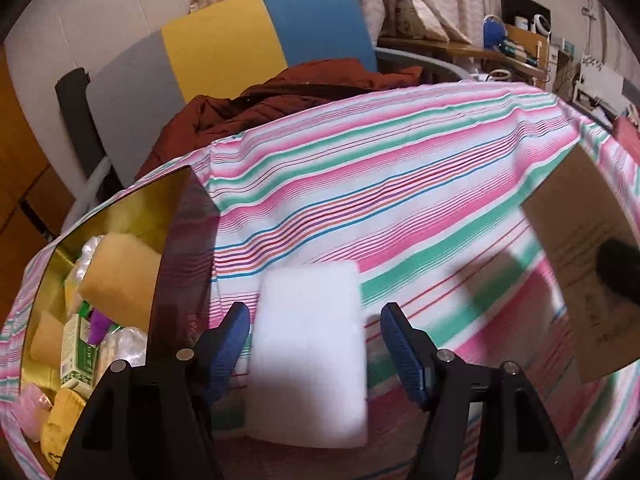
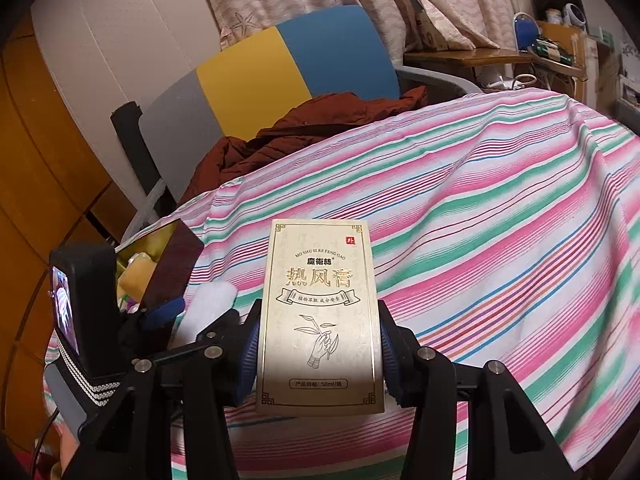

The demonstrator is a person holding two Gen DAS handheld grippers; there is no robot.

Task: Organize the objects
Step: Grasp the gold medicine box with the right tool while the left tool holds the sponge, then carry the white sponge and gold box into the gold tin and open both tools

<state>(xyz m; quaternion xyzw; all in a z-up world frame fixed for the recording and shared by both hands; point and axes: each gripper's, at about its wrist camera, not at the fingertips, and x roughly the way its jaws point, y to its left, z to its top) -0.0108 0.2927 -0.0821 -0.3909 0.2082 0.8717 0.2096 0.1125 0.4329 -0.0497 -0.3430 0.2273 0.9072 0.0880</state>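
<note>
A white foam block [image 1: 308, 344] lies on the striped cloth [image 1: 400, 200]. My left gripper [image 1: 315, 312] stands open around the block, and both blue pads are clear of its sides. To its left is a gold-lined box with a dark red wall [image 1: 188, 248], holding yellow sponges, a small green-and-white carton and other items. My right gripper [image 2: 320, 308] is shut on a cream and gold carton [image 2: 320, 312] with printed characters, held upright above the cloth. That carton's brown back [image 1: 588, 256] shows at the right of the left wrist view. The foam block [image 2: 208, 304] also appears in the right wrist view.
Behind the table stands a chair with a grey, yellow and blue back [image 1: 248, 40] and a rust-brown jacket [image 1: 280, 96] draped on it. A cluttered wooden desk [image 1: 500, 52] is at the far right, with curtains behind it. Orange wooden panels [image 2: 40, 160] lie on the left.
</note>
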